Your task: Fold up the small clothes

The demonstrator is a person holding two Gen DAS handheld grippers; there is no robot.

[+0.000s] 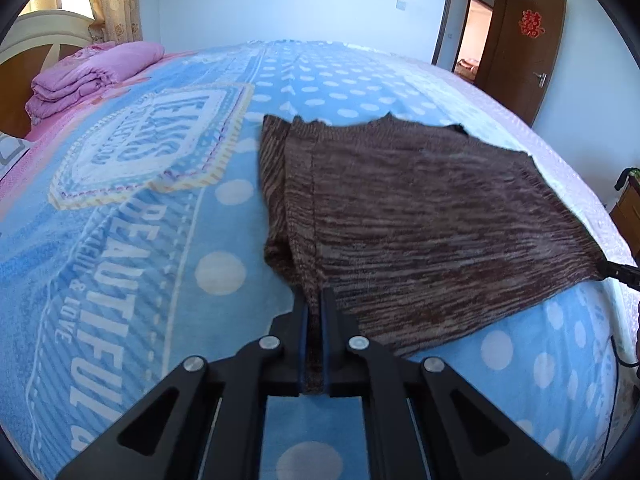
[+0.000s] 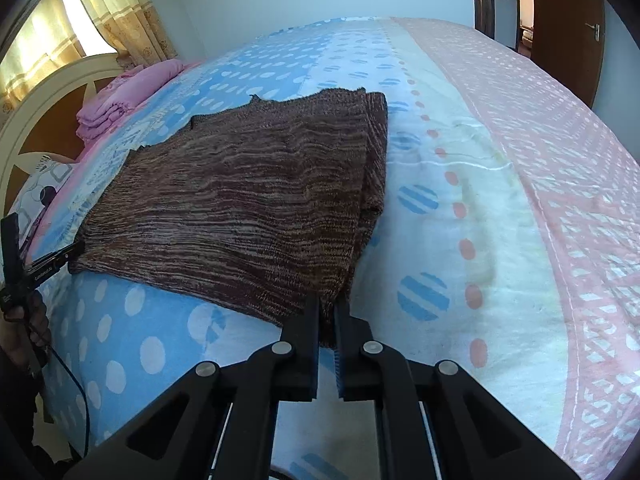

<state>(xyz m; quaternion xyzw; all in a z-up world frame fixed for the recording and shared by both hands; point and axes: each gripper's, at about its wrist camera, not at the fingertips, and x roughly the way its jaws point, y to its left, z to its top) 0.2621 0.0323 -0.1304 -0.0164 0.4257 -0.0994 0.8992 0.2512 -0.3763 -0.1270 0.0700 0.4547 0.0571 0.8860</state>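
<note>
A brown striped knit garment (image 1: pixel 420 208) lies spread flat on the bed, its side parts folded in. My left gripper (image 1: pixel 315 300) is shut on the garment's near left corner, with knit fabric pinched between the pads. In the right wrist view the same garment (image 2: pixel 248 200) stretches away to the left, and my right gripper (image 2: pixel 328 308) is shut on its near right corner. The right gripper's tip (image 1: pixel 618 270) shows at the cloth's far corner in the left wrist view. The left gripper (image 2: pixel 60 258) shows at the left corner in the right wrist view, held by a hand (image 2: pixel 28 320).
The bed carries a blue dotted blanket (image 1: pixel 160 240) with lettering, and a pink patterned band (image 2: pixel 540 160) on the right side. A folded pink quilt (image 1: pixel 92 72) sits by the headboard (image 2: pixel 36 120). A brown door (image 1: pixel 524 48) stands open behind. A cable (image 2: pixel 76 392) hangs at the bed's edge.
</note>
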